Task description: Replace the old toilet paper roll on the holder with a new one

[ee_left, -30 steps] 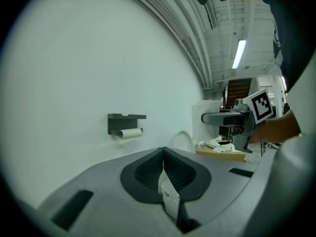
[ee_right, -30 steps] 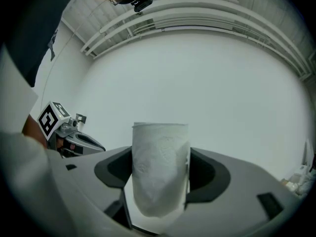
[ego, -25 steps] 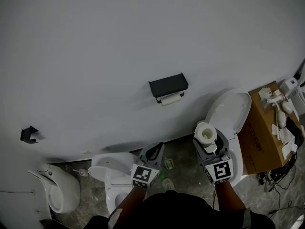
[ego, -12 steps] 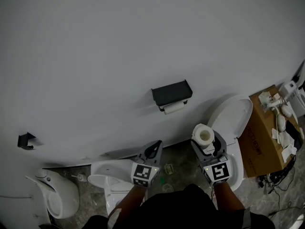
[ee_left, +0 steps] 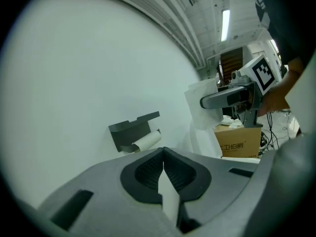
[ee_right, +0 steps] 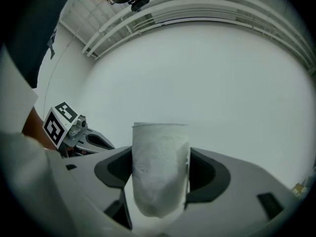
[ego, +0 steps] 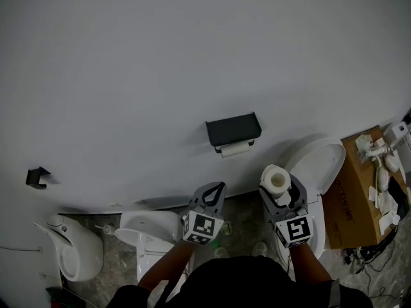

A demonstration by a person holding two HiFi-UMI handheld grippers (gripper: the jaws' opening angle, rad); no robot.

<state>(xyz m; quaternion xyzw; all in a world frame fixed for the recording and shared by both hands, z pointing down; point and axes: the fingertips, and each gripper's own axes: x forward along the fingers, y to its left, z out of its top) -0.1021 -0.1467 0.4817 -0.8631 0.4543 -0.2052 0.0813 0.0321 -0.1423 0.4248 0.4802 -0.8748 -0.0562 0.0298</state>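
Ahead of the tightly closed left gripper [ego: 219, 187], the holder [ego: 233, 128] carries the thin old roll [ego: 235, 149]; the new roll [ego: 276, 179] stands upright, clamped between the right gripper's [ego: 281, 187] jaws.

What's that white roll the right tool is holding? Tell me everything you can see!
The white toilet paper roll looks soft, with a faint bumpy pattern pressed into it. It is fat and full, and its round hollow core shows on top. It stands upright, squeezed on both sides by the grey jaws of the right tool. Nothing else touches it. It hangs before the white wall, lower than the black wall holder and to its right.
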